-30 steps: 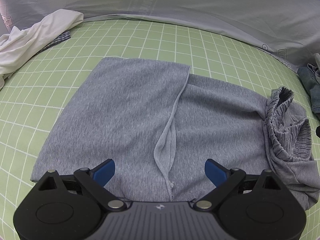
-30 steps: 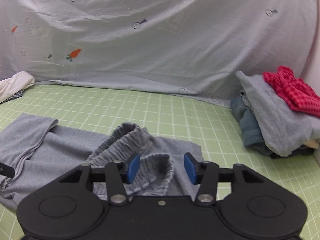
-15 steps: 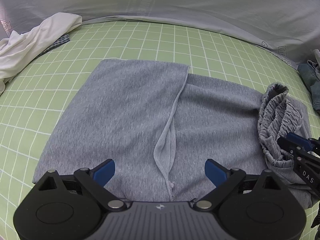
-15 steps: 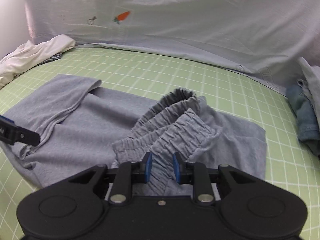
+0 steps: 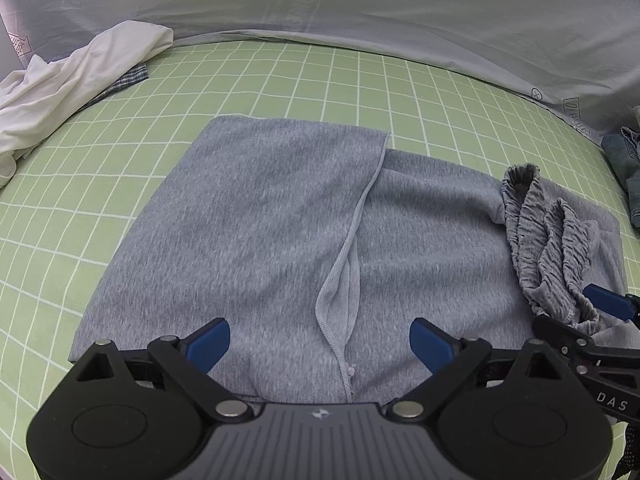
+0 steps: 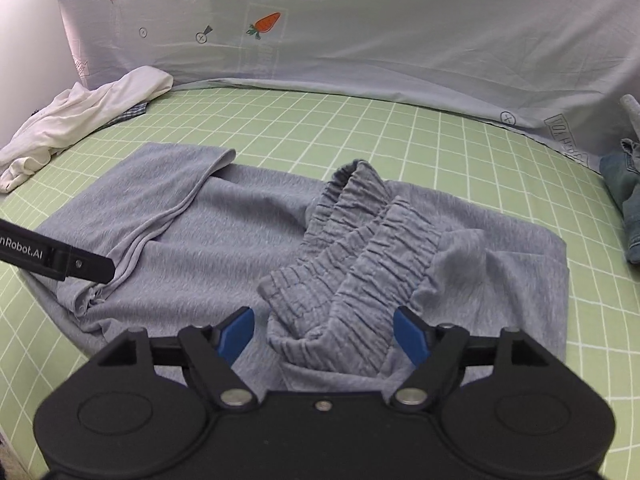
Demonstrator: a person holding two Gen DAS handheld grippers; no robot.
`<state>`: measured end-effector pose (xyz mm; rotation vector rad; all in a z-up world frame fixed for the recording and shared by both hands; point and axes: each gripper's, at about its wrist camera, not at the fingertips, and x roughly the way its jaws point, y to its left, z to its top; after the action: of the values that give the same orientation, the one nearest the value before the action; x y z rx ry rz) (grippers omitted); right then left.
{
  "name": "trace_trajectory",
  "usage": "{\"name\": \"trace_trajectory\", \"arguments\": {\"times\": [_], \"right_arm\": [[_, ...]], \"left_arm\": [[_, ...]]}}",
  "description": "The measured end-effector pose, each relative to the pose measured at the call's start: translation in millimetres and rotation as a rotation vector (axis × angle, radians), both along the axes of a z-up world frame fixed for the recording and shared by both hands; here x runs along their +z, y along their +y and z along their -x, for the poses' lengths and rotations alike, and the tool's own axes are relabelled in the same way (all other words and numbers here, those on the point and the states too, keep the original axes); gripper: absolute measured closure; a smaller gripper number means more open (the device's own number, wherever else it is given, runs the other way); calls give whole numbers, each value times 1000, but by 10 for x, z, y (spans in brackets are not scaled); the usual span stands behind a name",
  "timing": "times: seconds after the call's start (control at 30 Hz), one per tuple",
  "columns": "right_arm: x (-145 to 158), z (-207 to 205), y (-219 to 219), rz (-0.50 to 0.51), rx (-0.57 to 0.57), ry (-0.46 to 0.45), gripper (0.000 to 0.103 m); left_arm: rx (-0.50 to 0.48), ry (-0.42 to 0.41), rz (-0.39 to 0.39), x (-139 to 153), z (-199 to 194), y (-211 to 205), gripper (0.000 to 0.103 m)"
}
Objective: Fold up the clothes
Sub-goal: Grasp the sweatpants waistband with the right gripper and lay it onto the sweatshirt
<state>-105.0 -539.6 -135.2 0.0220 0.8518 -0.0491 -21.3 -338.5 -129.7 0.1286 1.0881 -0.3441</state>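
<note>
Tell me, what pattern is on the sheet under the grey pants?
The bedsheet is light green with a white grid, clearest in the left wrist view.

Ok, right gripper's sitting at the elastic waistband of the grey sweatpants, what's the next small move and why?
Probably close the right gripper on the bunched elastic waistband. Its jaws have just been opening and now straddle the gathered band without pressing it, while the rest of the grey sweatpants lies flat, one end already folded over. A grip there would let you carry the waistband across for the next fold.

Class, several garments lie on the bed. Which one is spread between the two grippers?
The grey trousers, with the gathered waistband; the white garment and denim pile are bunched at the bed's edges.
</note>
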Motion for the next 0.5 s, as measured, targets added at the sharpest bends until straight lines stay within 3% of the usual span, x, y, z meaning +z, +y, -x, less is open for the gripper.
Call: {"name": "trace_trajectory", "arguments": {"times": [0.03, 0.07, 0.1, 0.13, 0.17, 0.3, 0.4, 0.5], "right_arm": [[-32, -26, 45, 34, 1, 11, 31], [-54, -49, 87, 75, 0, 22, 44], [-40, -50, 106, 88, 1, 14, 66], [30, -12, 103, 75, -6, -25, 79], [122, 40, 99, 60, -22, -77, 82], [302, 123, 211, 58, 36, -182, 82], [140, 28, 309, 21, 108, -104, 80], [36, -3, 362, 16, 142, -41, 67]], "left_arm": [[-6, -5, -3, 9, 7, -7, 7], [-10, -11, -6, 19, 15, -6, 7], [-11, -16, -8, 29, 22, -3, 7], [-7, -18, -8, 37, 25, 10, 7], [2, -18, -6, 40, 25, 32, 7], [40, -7, 7, 37, -1, 93, 7], [46, -1, 15, 30, -10, 93, 7], [29, -11, 11, 45, 17, 66, 7]]}}
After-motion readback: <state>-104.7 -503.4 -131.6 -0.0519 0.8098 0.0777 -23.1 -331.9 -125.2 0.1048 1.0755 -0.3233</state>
